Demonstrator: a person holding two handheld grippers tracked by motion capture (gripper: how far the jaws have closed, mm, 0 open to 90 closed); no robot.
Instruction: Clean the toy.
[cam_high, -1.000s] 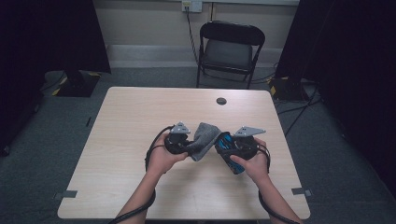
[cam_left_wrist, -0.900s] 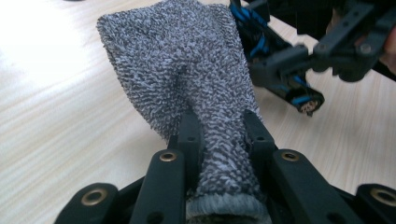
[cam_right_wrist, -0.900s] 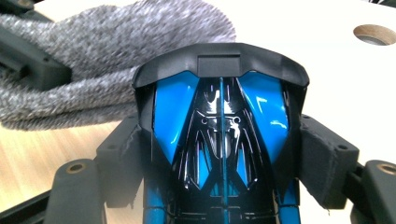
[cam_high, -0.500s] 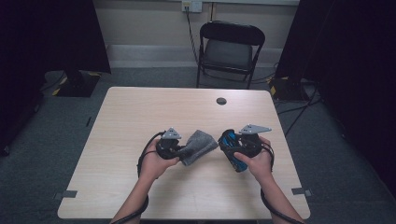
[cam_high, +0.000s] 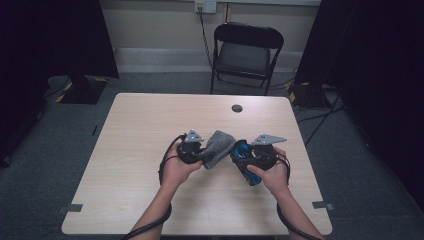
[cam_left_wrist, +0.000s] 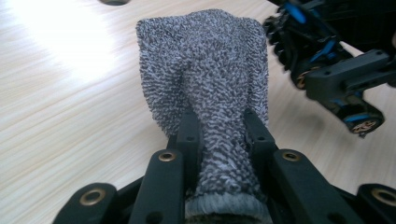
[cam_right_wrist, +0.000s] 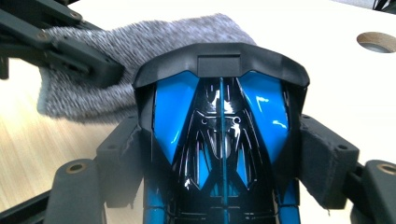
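A grey knitted cloth (cam_high: 216, 147) is pinched between the jaws of my left gripper (cam_high: 196, 150), held just above the wooden table (cam_high: 130, 140); in the left gripper view the cloth (cam_left_wrist: 210, 84) fans out ahead of the jaws. My right gripper (cam_high: 250, 159) is shut on a blue and black toy car (cam_high: 243, 154), clamped by its sides. The car's glossy body (cam_right_wrist: 219, 135) lies between the right gripper's jaws, with the cloth (cam_right_wrist: 140, 51) just beyond it. From the left gripper view the car's underside and wheels (cam_left_wrist: 336, 70) sit close to the cloth's right edge.
A round cable hole (cam_high: 237, 108) lies in the table's far middle. A black folding chair (cam_high: 245, 50) stands behind the table. Dark curtains flank the room, and cables run on the floor at the right.
Both grippers have drawn back toward the near edge and shifted slightly. The car and cloth stay close together, with the cloth now touching the car's front.
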